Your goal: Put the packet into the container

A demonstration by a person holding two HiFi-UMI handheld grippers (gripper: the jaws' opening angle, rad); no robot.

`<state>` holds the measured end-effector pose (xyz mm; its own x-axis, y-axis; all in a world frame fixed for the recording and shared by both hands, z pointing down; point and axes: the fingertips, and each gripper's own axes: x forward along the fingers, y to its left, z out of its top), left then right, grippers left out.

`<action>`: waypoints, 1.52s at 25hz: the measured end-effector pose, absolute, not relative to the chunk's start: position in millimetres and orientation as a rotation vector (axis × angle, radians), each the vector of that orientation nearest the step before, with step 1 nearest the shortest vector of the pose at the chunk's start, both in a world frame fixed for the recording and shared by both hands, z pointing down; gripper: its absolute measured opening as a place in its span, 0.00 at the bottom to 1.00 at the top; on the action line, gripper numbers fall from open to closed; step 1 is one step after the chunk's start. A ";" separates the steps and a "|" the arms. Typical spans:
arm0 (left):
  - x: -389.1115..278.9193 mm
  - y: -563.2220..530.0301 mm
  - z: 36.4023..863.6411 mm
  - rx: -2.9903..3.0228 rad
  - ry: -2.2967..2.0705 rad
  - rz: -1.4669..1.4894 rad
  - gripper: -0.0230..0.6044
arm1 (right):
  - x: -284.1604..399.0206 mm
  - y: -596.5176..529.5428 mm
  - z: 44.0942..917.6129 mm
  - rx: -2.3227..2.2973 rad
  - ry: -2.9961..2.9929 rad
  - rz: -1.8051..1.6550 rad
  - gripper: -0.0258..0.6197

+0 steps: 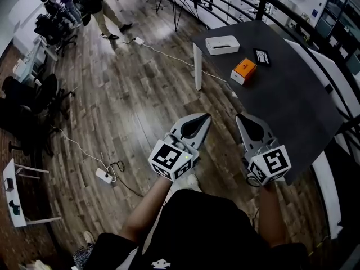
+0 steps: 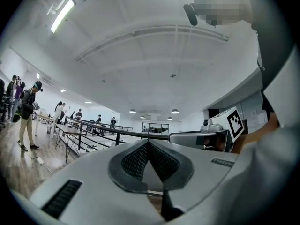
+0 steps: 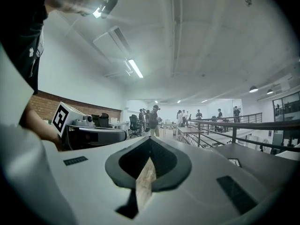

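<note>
An orange and white packet (image 1: 244, 70) lies on the dark grey table (image 1: 281, 106) at the right. Behind it sits a white rectangular container (image 1: 222, 44). My left gripper (image 1: 207, 116) and right gripper (image 1: 239, 117) are held side by side over the wooden floor, short of the table's near corner. Both are shut with nothing between the jaws. The left gripper view shows its closed tips (image 2: 148, 142) pointing level across the room, with the right gripper (image 2: 201, 137) beside it. In the right gripper view its closed tips (image 3: 150, 138) point the same way, and the packet and container are out of sight.
A small black flat object (image 1: 262, 56) lies next to the packet. A black railing (image 1: 264, 4) runs behind the table. Cables and a power strip (image 1: 104, 175) lie on the floor at the left. Several people (image 1: 104, 4) and office chairs (image 1: 34, 103) stand far left.
</note>
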<state>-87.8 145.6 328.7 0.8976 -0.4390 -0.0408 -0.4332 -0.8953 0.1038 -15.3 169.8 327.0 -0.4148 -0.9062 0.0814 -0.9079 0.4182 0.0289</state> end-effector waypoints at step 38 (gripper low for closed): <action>-64.9 -68.6 372.8 2.903 -0.656 -0.026 0.05 | 18.7 -56.5 356.9 1.666 -2.560 0.099 0.05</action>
